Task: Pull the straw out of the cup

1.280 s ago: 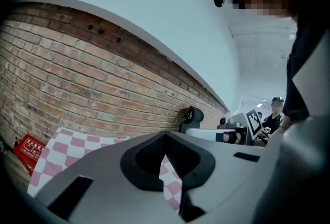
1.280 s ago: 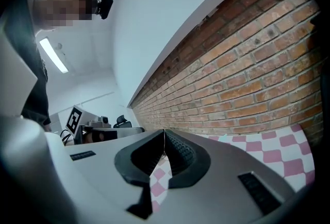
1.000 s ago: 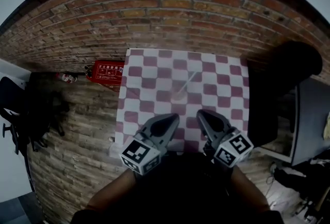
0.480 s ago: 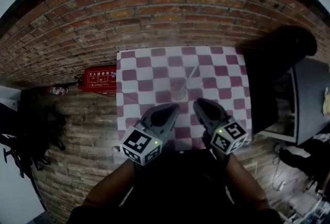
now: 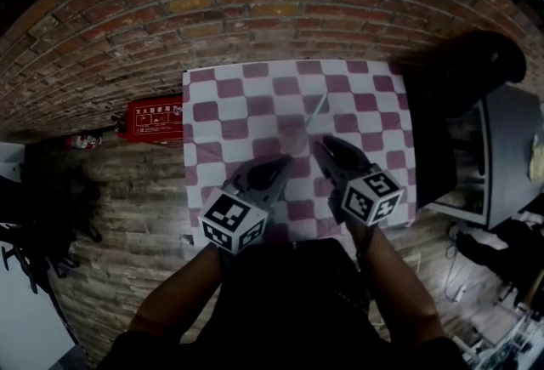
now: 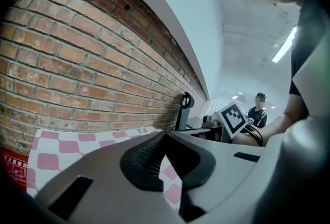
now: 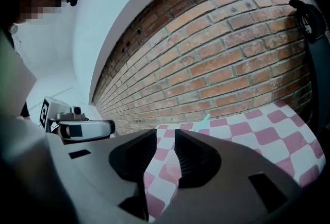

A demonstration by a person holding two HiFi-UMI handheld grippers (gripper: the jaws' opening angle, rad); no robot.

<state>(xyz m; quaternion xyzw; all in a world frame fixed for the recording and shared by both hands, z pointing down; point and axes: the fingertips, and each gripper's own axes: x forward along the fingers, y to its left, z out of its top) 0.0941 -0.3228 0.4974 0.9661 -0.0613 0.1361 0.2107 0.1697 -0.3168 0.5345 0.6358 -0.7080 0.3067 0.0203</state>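
Note:
A clear plastic cup [image 5: 293, 139] stands on the pink-and-white checked tablecloth [image 5: 374, 105], and a pale straw [image 5: 313, 115] leans out of it up and to the right. My right gripper [image 5: 323, 145] hovers just right of the cup. Its jaws are opening, with a plain gap and nothing between the pads [image 7: 193, 158]. In the right gripper view [image 7: 165, 135] the cup [image 7: 173, 165] shows faintly through that gap, farther off, and the teal straw [image 7: 205, 119] rises beyond. My left gripper [image 5: 280, 166] [image 6: 164, 138] is below and left of the cup, its tips meeting, empty.
A brick wall [image 5: 280, 2] runs behind the table. A red sign box [image 5: 149, 117] and a fire extinguisher [image 5: 81, 141] lie on the floor at left. A dark bulky object [image 5: 476, 71] and a grey desk [image 5: 510, 164] stand at right. A person [image 6: 259, 110] is in the background.
Both grippers have moved forward over the cloth, closer to the cup. The table now sits nearer the middle of the head view.

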